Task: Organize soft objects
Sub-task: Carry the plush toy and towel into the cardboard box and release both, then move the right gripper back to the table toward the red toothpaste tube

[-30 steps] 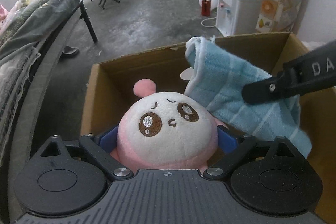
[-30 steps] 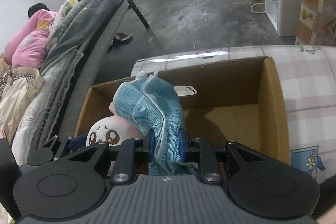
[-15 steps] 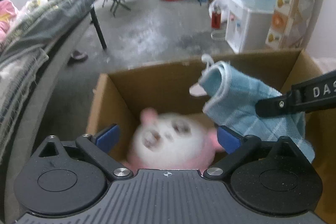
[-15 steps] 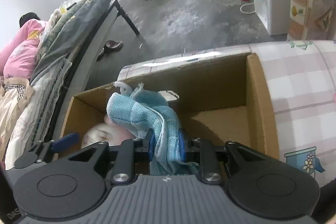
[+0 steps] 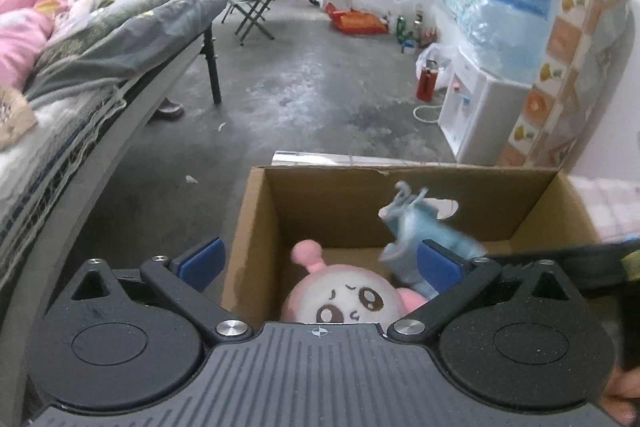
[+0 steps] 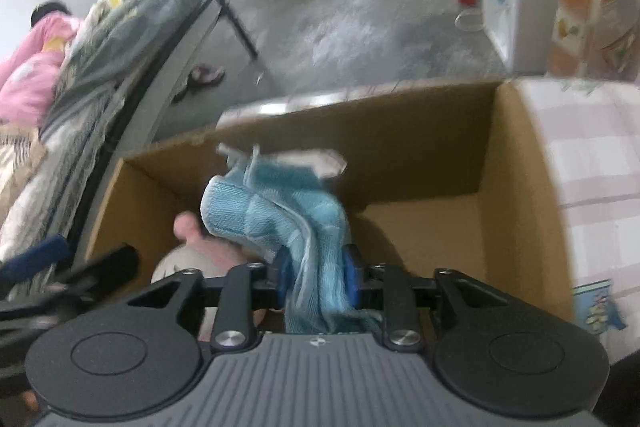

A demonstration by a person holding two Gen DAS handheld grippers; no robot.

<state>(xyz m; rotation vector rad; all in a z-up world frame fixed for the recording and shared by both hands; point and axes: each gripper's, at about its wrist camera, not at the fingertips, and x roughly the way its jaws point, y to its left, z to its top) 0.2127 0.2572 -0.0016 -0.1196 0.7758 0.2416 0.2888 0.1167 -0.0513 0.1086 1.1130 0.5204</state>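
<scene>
1. Left gripper (image 5: 318, 261) stands with its blue-padded jaws spread wide and nothing between the pads; the round white-and-pink plush toy with an embroidered face (image 5: 344, 303) lies just below and ahead of it, free of the pads.
2. That toy rests on the floor of the open brown cardboard box (image 5: 332, 197), so I judge its part of the tidying done.
3. Right gripper (image 6: 316, 275) holds the light blue woven cloth (image 6: 280, 211) between its pads while its jaws are opening; the cloth bunches up ahead of the fingers and trails beneath them, over the box interior.
4. Seen from the right gripper, the plush (image 6: 180, 263) sits down to its left, partly under the cloth.
5. Left to do, by my reading: let the cloth drop fully into the box and draw both grippers clear. Whether more soft items wait outside the box cannot be told.
</scene>
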